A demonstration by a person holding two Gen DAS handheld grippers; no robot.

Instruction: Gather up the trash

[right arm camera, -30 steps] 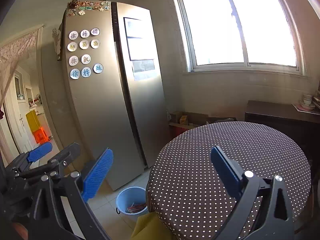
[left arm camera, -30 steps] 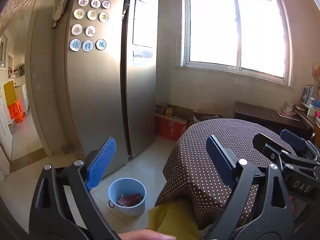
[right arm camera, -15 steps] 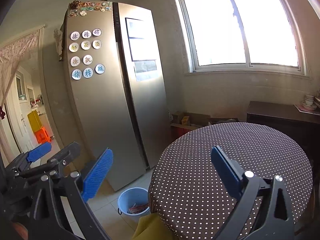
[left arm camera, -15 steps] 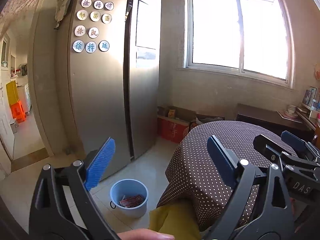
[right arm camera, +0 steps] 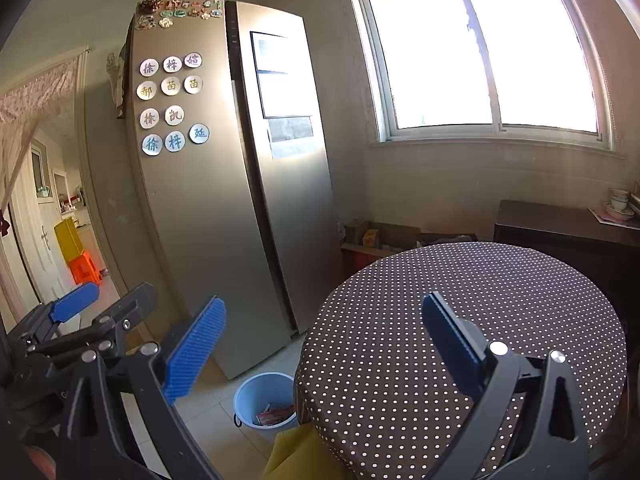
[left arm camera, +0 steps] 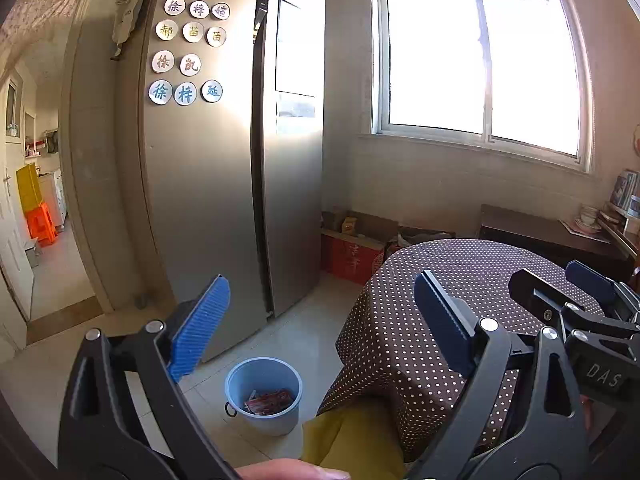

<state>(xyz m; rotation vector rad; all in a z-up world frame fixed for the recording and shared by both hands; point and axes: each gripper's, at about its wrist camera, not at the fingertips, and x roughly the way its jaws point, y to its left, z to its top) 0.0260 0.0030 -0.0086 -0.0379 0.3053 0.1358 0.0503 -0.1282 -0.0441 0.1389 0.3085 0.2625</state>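
Blue plastic forms the small trash bin (left arm camera: 263, 394), which stands on the pale tiled floor and serves as the landmark. Red and white wrappers (left arm camera: 269, 399) lie inside it at the bottom. Just to the right of the bin, a round table (right arm camera: 460, 332) hangs its brown, white-dotted cloth almost to the bin's rim. Behind the bin rises a tall silver refrigerator (left arm camera: 236, 160) dotted with round character magnets. Beside the bin, at the foot of the table, sits a yellow cloth (left arm camera: 352, 440). The left gripper (left arm camera: 320, 320) hovers above the bin with its blue-padded jaws spread wide, holding nothing. The right gripper (right arm camera: 324, 344) hovers over the table edge, above and right of the bin, jaws likewise wide and empty.
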